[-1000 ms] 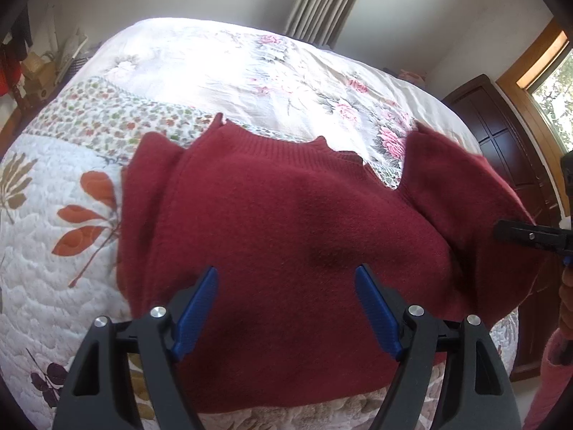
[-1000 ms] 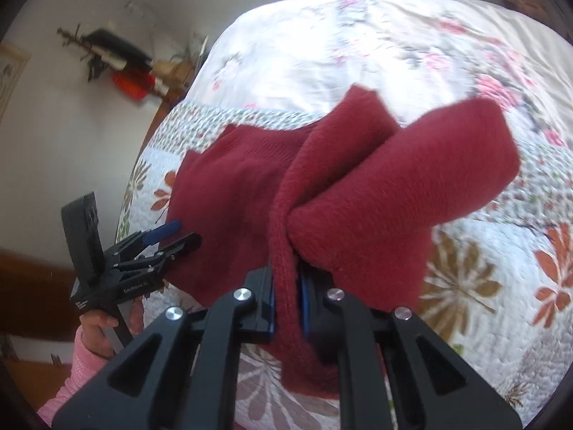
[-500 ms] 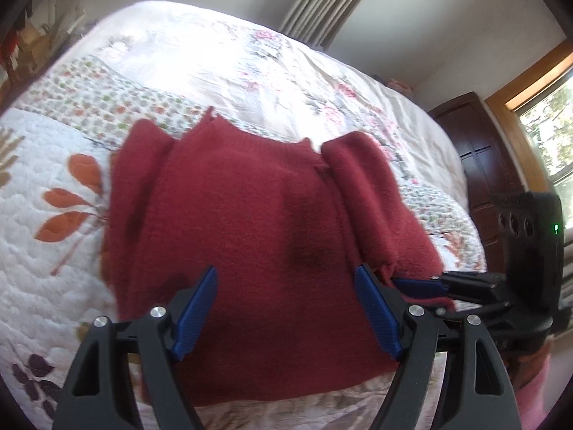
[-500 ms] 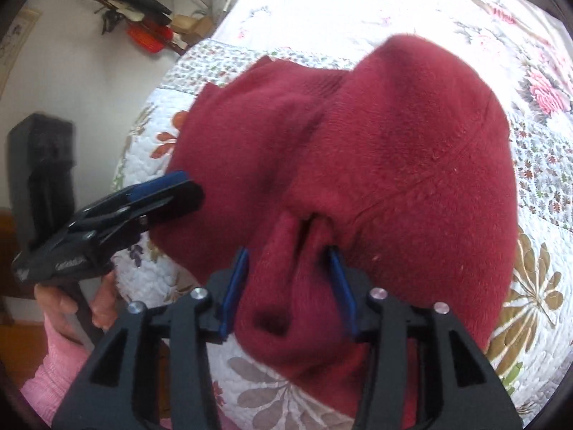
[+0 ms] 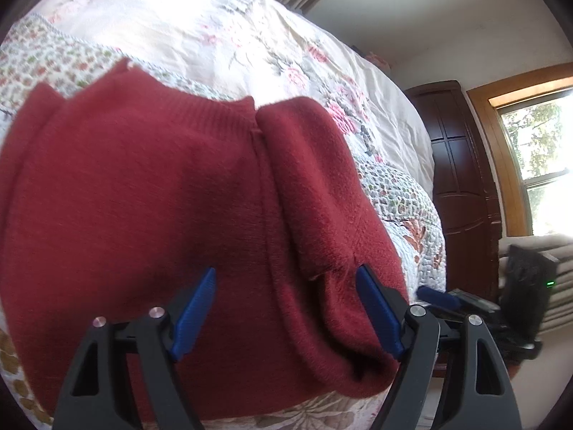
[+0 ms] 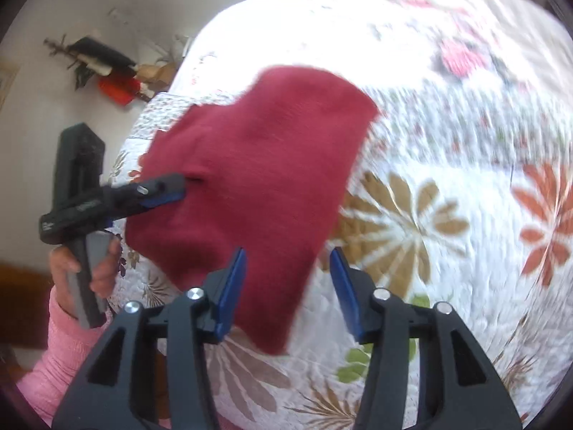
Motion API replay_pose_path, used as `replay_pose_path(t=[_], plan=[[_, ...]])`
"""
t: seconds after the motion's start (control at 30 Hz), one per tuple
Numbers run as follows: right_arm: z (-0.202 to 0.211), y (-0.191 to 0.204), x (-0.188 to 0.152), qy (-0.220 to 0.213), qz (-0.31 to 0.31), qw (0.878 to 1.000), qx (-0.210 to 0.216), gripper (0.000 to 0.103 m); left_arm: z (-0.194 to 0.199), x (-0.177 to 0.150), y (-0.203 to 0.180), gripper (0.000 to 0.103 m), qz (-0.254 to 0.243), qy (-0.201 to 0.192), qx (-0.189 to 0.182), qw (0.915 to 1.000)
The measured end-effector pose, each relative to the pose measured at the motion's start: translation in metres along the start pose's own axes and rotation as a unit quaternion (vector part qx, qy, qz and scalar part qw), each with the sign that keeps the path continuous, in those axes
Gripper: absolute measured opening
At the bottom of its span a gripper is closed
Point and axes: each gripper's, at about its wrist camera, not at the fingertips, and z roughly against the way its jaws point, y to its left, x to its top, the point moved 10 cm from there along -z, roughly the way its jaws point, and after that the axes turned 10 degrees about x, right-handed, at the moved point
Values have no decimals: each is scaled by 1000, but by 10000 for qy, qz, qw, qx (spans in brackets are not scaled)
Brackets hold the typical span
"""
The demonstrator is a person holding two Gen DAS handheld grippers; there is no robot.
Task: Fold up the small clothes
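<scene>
- Red sweater (image 5: 161, 215) lying flat on the bed (image 5: 250, 36), near the bed's close edge.
- One sleeve (image 5: 315, 186) folded in over the body of the sweater, on the right side in the left wrist view.
- Ribbed neck band (image 5: 200, 107) at the far end of the sweater, pointing away from the camera.
- Left gripper (image 5: 286, 308) wide apart, blue pads on both sides, holding nothing.
- Hanging just over the low part of the sweater; cannot tell if touching the cloth.
- In the right wrist view, tip of the left gripper (image 6: 168, 190) right at the sweater's left edge.
- Hand (image 6: 86, 268) wrapped round the grey handle of that gripper, with a pink sleeve (image 6: 57, 358) below it.
- Right gripper (image 6: 288, 286) also wide apart and holding nothing.
- Near corner of the sweater (image 6: 258, 193) reaching down between its two blue pads, closer to the left pad.
- Right wrist view blurry, so small things hard to see there.
- Quilt (image 6: 429, 215) on the bed white, with brown, orange and green flower shapes.
- Farther up the bed, pale cloth with pink flowers.
- Dark wood cabinet (image 5: 462, 186) past the bed, and a window (image 5: 537, 165) with a wood frame beside it.
</scene>
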Motion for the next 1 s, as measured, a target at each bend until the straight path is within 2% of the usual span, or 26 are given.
replay_pose_path(t=[0.07,0.23,0.37,0.67,0.7,0.73,0.77,0.8,0.9,1.0], plan=[[-5,-14,-5,11,-75,9999,-101,48,-5,1,-5,80,25,50,-55,10000],[-9,-31,-13,-65,-378,9991,204,49,-16,5,-15,80,80,179,-95,9998],[-4,-32,-14,-142,-399,9986,311,49,-14,6,-27,80,158,180,-340,9991],[0,-31,-20,-205,-403,9982,394,50,-30,14,-50,80,35,299,-242,9993],[0,-30,-21,-213,-405,9981,412,50,-31,14,-47,74,79,290,-175,9994],[0,-30,-21,-220,-403,9980,424,50,-31,15,-46,61,88,270,-109,9995],[1,-30,-21,-229,-393,9980,433,50,-31,15,-43,53,55,246,-13,9997],[1,-30,-22,-241,-388,9980,431,50,-31,14,-39,37,36,226,57,9997],[5,-34,-23,-298,-480,9973,470,50,-29,15,-34,29,129,137,-58,9998],[13,-41,-23,-411,-564,9965,452,50,-21,15,-36,25,98,-123,-123,9998]])
